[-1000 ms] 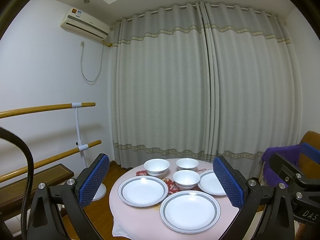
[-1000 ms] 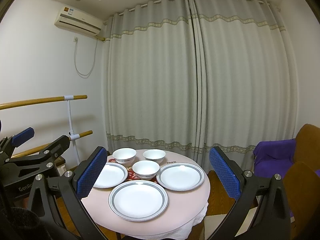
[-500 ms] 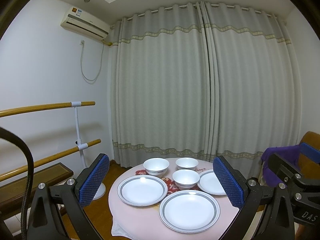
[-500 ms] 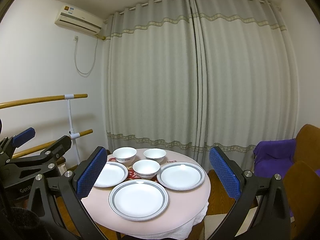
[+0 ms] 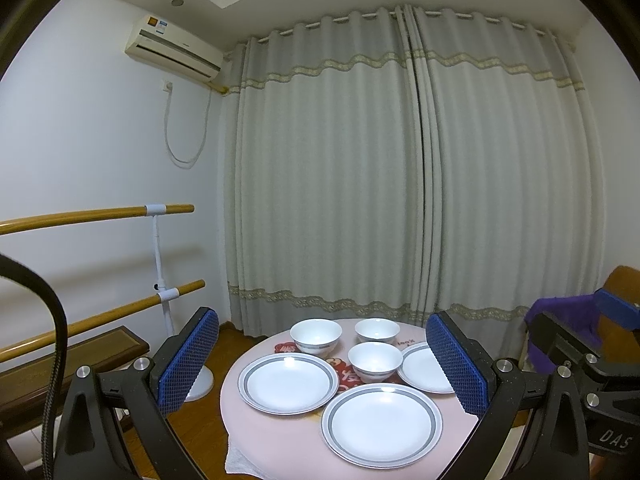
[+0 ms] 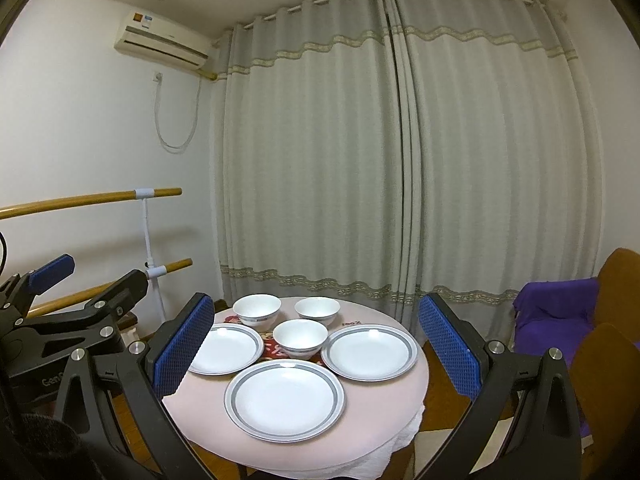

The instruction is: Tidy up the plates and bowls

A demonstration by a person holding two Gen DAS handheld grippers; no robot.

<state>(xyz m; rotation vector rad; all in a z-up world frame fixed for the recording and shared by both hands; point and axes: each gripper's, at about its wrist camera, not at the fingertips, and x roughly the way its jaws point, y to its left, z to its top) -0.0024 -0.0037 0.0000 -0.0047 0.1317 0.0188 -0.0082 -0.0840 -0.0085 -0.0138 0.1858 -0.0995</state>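
Observation:
A small round table (image 5: 280, 436) (image 6: 416, 376) with a pink cloth carries three white plates with grey rims and three white bowls. The near plate (image 5: 382, 424) (image 6: 285, 400) lies in front, a left plate (image 5: 289, 382) (image 6: 228, 349) and a right plate (image 5: 424, 368) (image 6: 370, 352) flank it. Behind them stand the middle bowl (image 5: 375, 361) (image 6: 301, 338), the left bowl (image 5: 316, 335) (image 6: 256, 310) and the far bowl (image 5: 377, 330) (image 6: 317, 310). My left gripper (image 5: 322, 364) and my right gripper (image 6: 316, 346) hover open, well short of the table, holding nothing.
Grey curtains (image 5: 400, 184) hang behind the table. Wooden ballet bars (image 5: 96, 214) on a white stand run along the left wall. A brown chair with a purple cloth (image 6: 556, 312) stands to the right. The wooden floor (image 5: 208, 428) surrounds the table.
Both views have shifted very slightly; the table sits a touch lower and nearer. The dishes have not moved and both grippers stay open.

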